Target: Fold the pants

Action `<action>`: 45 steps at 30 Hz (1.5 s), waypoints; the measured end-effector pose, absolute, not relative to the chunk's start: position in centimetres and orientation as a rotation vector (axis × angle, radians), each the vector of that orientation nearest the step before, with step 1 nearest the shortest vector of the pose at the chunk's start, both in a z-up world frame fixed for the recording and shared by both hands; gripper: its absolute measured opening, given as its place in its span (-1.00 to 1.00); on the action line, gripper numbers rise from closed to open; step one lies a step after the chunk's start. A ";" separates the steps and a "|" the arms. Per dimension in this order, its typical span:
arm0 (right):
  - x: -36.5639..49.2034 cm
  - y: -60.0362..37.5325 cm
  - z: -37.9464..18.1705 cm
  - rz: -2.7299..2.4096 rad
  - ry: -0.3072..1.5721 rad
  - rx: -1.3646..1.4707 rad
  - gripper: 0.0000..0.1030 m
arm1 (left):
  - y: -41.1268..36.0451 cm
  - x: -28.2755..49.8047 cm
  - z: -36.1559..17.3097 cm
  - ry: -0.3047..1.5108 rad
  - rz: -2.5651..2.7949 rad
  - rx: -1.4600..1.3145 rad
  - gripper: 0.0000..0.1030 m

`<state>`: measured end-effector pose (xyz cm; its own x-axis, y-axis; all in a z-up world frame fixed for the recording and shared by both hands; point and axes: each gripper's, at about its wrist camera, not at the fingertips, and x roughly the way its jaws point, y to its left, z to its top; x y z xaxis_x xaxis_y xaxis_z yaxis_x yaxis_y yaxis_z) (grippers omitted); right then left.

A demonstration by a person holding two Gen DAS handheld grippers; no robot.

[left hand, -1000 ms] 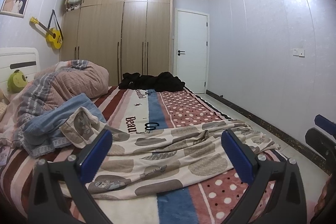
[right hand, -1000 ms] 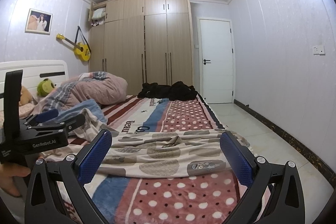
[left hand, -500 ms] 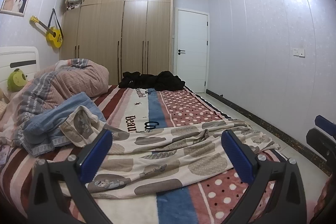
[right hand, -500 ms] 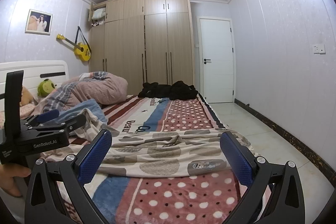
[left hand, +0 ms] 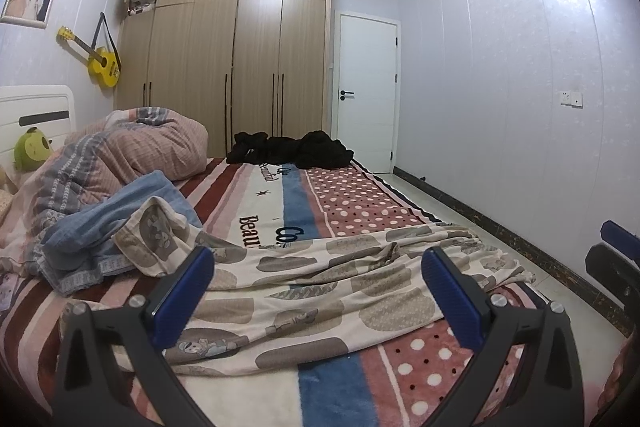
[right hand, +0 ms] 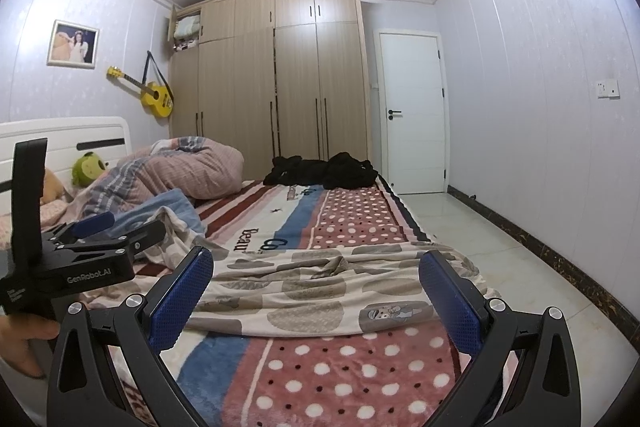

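Observation:
Cream pants (left hand: 320, 291) printed with grey-brown ovals and cartoon figures lie spread and wrinkled across the bed (left hand: 344, 203), from left to right. In the right wrist view the same pants (right hand: 328, 287) reach the bed's right edge. My left gripper (left hand: 318, 291) hovers above them, open, with nothing between its blue pads. My right gripper (right hand: 316, 289) is likewise open and empty above the pants. The left gripper (right hand: 80, 239) also shows at the left of the right wrist view, held by a hand (right hand: 24, 343). The right gripper's tip (left hand: 618, 255) shows at the left view's right edge.
A blue garment (left hand: 116, 223) and a bunched pink striped duvet (left hand: 132, 155) lie at the left. Black clothes (left hand: 292, 151) sit at the far end of the bed. Tiled floor (right hand: 480, 239), a white door (right hand: 412, 111) and a wardrobe (left hand: 240, 59) lie beyond.
Almost nothing differs: both views have shifted only slightly. Both grippers stay open above the pants, which lie as before.

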<state>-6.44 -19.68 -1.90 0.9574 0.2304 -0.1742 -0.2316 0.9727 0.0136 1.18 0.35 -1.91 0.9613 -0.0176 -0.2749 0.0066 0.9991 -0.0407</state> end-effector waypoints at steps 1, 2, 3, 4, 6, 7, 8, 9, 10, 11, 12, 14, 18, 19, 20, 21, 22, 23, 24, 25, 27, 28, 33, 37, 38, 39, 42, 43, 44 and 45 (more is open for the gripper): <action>-6.5 -19.6 -1.9 0.234 0.178 -0.006 0.99 | 0.3 1.2 -1.9 0.281 -0.011 -0.040 0.99; -6.6 -19.5 -1.9 0.234 0.179 -0.005 0.99 | 0.3 1.3 -2.0 0.282 -0.012 -0.040 0.99; -6.4 -19.8 -1.9 0.236 0.182 -0.001 0.99 | 0.3 1.4 -2.0 0.284 -0.014 -0.041 0.99; -6.4 -19.9 -1.9 0.237 0.181 0.000 0.99 | 0.3 1.3 -2.0 0.284 -0.015 -0.041 0.99; -6.4 -19.9 -1.8 0.237 0.181 0.000 0.99 | 0.3 1.4 -2.0 0.286 -0.017 -0.040 0.99; -6.4 -19.8 -1.9 0.237 0.181 0.000 0.99 | 0.3 1.5 -2.0 0.288 -0.016 -0.041 0.99; -6.4 -19.8 -1.9 0.236 0.181 0.000 0.99 | 0.3 1.6 -2.1 0.292 -0.016 -0.042 0.99; -6.4 -19.8 -1.9 0.237 0.182 0.000 0.99 | 0.2 1.7 -2.2 0.297 -0.016 -0.043 0.99; -6.4 -19.8 -1.9 0.239 0.185 0.000 0.99 | 0.3 1.9 -2.3 0.302 -0.017 -0.046 0.99; -6.3 -19.9 -2.0 0.239 0.188 0.000 0.99 | 0.4 2.0 -2.5 0.305 -0.016 -0.050 0.99; -6.3 -19.8 -2.1 0.236 0.186 0.000 0.99 | 0.4 2.1 -2.6 0.302 -0.014 -0.051 0.99; -6.4 -19.8 -2.2 0.229 0.170 0.006 0.99 | 0.6 2.2 -2.9 0.289 -0.014 -0.049 0.99; -5.9 -19.8 -2.6 0.208 0.168 0.009 0.99 | 1.3 3.1 -3.7 0.310 -0.003 -0.048 0.99; -5.8 -19.8 -2.7 0.174 0.166 0.011 0.99 | 1.6 3.4 -4.0 0.317 0.003 -0.049 0.99; -5.5 -19.9 -2.9 0.135 0.168 0.015 0.99 | 1.9 3.7 -4.2 0.325 0.008 -0.051 0.99; -5.0 -20.1 -3.1 0.103 0.176 0.021 0.99 | 2.3 4.0 -4.6 0.333 0.009 -0.054 0.99; -4.5 -20.4 -3.2 0.093 0.192 0.036 0.99 | 2.7 4.3 -4.8 0.342 0.011 -0.058 0.99; -4.1 -20.7 -3.3 0.106 0.201 0.048 0.99 | 3.2 4.6 -5.2 0.357 0.011 -0.065 0.99; -3.6 -21.1 -3.4 0.130 0.209 0.060 0.99 | 3.9 4.9 -5.5 0.373 0.007 -0.077 0.99; -3.0 -21.5 -3.5 0.161 0.222 0.067 0.99 | 4.4 5.1 -5.7 0.385 0.002 -0.088 0.99; -1.6 -22.1 -3.6 0.197 0.265 0.076 0.99 | 6.3 5.5 -6.7 0.423 -0.007 -0.134 0.99; -0.9 -22.6 -3.6 0.215 0.288 0.088 0.99 | 7.6 5.7 -7.6 0.461 -0.002 -0.174 0.99; 3.1 -25.2 -4.9 0.288 0.439 0.141 0.99 | 12.9 6.8 -13.0 0.681 0.043 -0.308 0.99; 6.6 -26.8 -7.3 0.343 0.590 0.186 0.99 | 15.5 6.8 -17.1 0.775 0.084 -0.401 0.98; 7.3 -27.0 -8.0 0.347 0.624 0.192 0.99 | 16.0 6.9 -18.1 0.799 0.085 -0.434 0.98; 8.1 -27.2 -8.8 0.345 0.660 0.193 0.94 | 16.4 7.1 -18.7 0.813 0.079 -0.462 0.98; 10.3 -28.0 -11.0 0.325 0.739 0.217 0.90 | 17.1 7.4 -19.7 0.800 0.072 -0.518 0.98; 10.8 -28.4 -11.6 0.325 0.758 0.237 0.90 | 17.3 7.6 -19.7 0.787 0.075 -0.523 0.98; 11.3 -28.7 -12.1 0.325 0.775 0.260 0.90 | 17.7 7.9 -19.7 0.773 0.081 -0.536 0.98; 11.8 -29.3 -12.6 0.322 0.790 0.288 0.90 | 18.0 8.2 -19.7 0.764 0.086 -0.551 0.98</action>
